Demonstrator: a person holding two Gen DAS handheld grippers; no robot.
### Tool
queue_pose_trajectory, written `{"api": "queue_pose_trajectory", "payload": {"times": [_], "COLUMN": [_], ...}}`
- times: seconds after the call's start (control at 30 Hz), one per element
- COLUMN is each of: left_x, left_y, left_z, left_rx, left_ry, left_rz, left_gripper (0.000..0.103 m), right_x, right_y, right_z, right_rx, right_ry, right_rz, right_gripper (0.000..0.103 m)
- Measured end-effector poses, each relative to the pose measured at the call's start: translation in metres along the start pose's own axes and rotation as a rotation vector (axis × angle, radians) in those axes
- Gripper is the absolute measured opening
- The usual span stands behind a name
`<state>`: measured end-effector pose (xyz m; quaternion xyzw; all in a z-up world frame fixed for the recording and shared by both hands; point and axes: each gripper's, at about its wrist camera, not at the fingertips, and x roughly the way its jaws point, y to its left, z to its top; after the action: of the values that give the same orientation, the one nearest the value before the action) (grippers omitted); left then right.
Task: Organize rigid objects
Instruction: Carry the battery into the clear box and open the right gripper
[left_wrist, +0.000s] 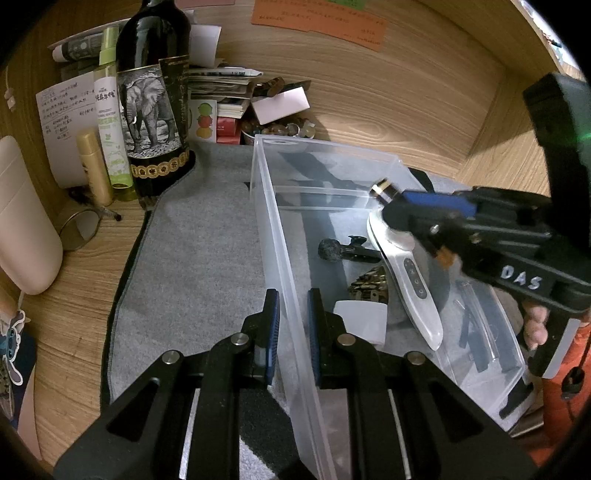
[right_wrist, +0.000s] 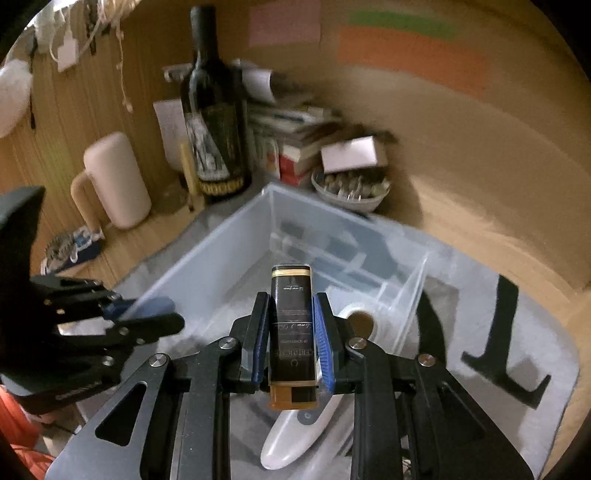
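A clear plastic bin (left_wrist: 266, 221) stands on a grey mat (left_wrist: 192, 251). My left gripper (left_wrist: 293, 301) is shut on the bin's near left wall, which runs between its blue pads. My right gripper (right_wrist: 291, 301) is shut on a small black bottle (right_wrist: 291, 314) with a gold band and an amber end, held over the bin. In the left wrist view the right gripper (left_wrist: 391, 199) and the black bottle (left_wrist: 384, 190) hang above the bin's right side. Inside lie a white handheld device (left_wrist: 410, 280), a small black microphone-like piece (left_wrist: 332, 251) and a white block (left_wrist: 360, 321).
A tall dark wine bottle (left_wrist: 151, 99), a green spray bottle (left_wrist: 110, 122), a gold tube (left_wrist: 94, 166) and a beige jug (left_wrist: 22, 221) crowd the back left. Stacked books and a bowl of small pieces (right_wrist: 351, 188) sit behind the bin. Black L-shaped parts (right_wrist: 506, 332) lie on the mat.
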<state>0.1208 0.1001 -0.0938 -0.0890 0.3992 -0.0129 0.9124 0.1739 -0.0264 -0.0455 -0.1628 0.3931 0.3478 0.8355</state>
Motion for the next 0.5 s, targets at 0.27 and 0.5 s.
{"api": "queue_pose_trajectory", "payload": {"times": [0.27, 0.5], "left_x": [0.000, 0.000], "left_y": [0.000, 0.000], "left_z": [0.000, 0.000], "left_rx": [0.001, 0.001], "left_ry": [0.000, 0.000], "left_rz": [0.001, 0.000], "left_gripper": [0.013, 0.013], "right_x": [0.011, 0.000], "right_y": [0.000, -0.001], "right_z": [-0.004, -0.004], "right_rx": [0.008, 0.011], "right_ry": [0.069, 0.041], "right_rz": [0.021, 0.002], "right_gripper": [0.022, 0.038]}}
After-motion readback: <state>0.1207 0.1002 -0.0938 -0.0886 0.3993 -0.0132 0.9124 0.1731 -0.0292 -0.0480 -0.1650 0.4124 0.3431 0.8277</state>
